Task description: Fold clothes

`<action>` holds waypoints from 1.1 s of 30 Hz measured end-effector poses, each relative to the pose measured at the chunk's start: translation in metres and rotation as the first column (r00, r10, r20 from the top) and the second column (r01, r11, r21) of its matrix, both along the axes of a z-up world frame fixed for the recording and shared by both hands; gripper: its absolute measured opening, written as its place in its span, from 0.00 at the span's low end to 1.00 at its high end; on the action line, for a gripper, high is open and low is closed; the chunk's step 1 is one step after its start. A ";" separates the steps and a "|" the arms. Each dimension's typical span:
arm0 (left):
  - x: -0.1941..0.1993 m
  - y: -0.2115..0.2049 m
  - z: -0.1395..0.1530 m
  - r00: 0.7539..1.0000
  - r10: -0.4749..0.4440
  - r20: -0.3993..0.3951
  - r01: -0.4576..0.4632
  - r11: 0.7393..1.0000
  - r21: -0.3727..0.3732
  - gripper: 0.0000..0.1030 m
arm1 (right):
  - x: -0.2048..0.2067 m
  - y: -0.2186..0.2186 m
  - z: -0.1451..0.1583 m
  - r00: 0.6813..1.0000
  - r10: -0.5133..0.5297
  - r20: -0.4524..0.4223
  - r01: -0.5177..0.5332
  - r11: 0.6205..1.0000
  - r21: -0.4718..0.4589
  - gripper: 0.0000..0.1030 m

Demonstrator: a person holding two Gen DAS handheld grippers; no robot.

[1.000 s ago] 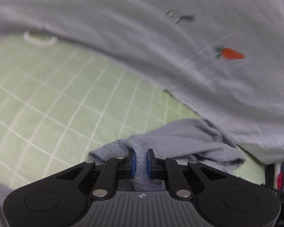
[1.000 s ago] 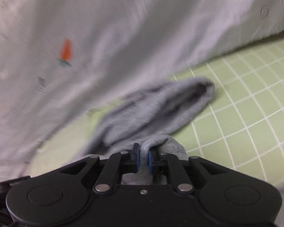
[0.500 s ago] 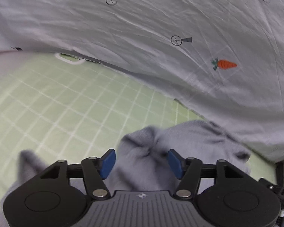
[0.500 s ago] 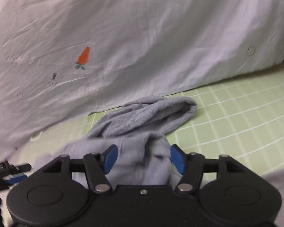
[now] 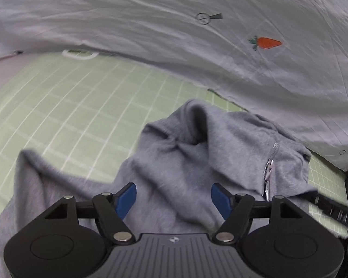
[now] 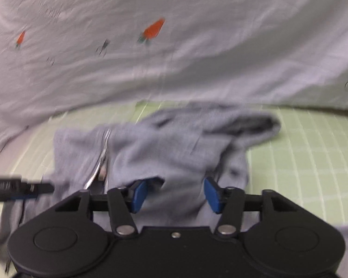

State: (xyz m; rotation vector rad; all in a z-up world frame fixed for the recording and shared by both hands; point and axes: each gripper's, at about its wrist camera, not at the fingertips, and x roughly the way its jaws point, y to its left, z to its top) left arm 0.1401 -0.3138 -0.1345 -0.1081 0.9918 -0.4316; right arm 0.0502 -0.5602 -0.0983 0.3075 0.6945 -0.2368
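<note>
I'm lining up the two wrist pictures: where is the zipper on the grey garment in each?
Left wrist: the zipper runs down the right part of the grey garment.
Right wrist: the zipper is left of centre.
Shared landmark: the pale sheet with a carrot print behind.

Both grippers, left (image 5: 173, 196) and right (image 6: 175, 194), released grey garment (image 5: 197, 157); jaws now spread.

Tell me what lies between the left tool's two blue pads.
Left wrist view: only the grey zip-up top lies between the open left tool's pads, ungripped.
</note>
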 end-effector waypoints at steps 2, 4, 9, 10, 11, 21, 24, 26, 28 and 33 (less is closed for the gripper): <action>0.009 -0.007 0.002 1.000 -0.010 0.019 0.010 1.000 0.004 0.70 | 0.005 -0.016 0.008 0.997 -0.067 0.031 0.068 0.998 -0.013 0.48; 0.019 -0.012 0.003 0.999 -0.008 0.032 0.008 1.000 0.006 0.70 | 0.008 -0.032 0.019 0.987 -0.147 0.064 0.150 0.987 -0.058 0.42; 0.040 -0.031 0.003 0.998 -0.037 0.045 0.036 0.999 0.007 0.70 | 0.013 -0.070 0.028 0.963 -0.257 0.078 0.265 0.958 -0.108 0.42; 0.043 -0.036 0.002 0.997 -0.052 0.048 0.052 0.999 0.013 0.70 | 0.012 -0.073 0.027 0.964 -0.257 0.073 0.263 0.959 -0.102 0.42; 0.046 -0.041 0.002 0.996 -0.070 0.051 0.069 0.997 0.022 0.70 | 0.010 -0.073 0.024 0.964 -0.256 0.070 0.262 0.961 -0.089 0.42; 0.059 -0.069 0.001 0.987 -0.152 0.057 0.153 0.988 -0.001 0.55 | 0.033 -0.030 -0.003 0.994 -0.106 0.020 0.106 0.994 -0.008 0.38; 0.063 -0.077 0.002 0.979 -0.194 0.065 0.195 0.981 -0.005 0.36 | 0.051 -0.019 -0.001 0.997 -0.064 0.034 0.064 0.998 0.005 0.39; 0.066 -0.080 0.001 0.975 -0.212 0.061 0.213 0.977 -0.015 0.29 | 0.062 -0.015 -0.001 0.999 -0.038 0.030 0.037 0.999 0.016 0.40; 0.068 -0.084 -0.001 0.973 -0.225 0.059 0.227 0.974 -0.020 0.29 | 0.072 -0.010 -0.001 1.000 -0.013 0.021 0.012 1.000 0.022 0.41; 0.073 -0.095 -0.011 0.967 -0.253 0.036 0.252 0.967 0.031 0.33 | 0.090 -0.004 -0.008 1.000 -0.004 -0.021 0.005 1.000 0.028 0.47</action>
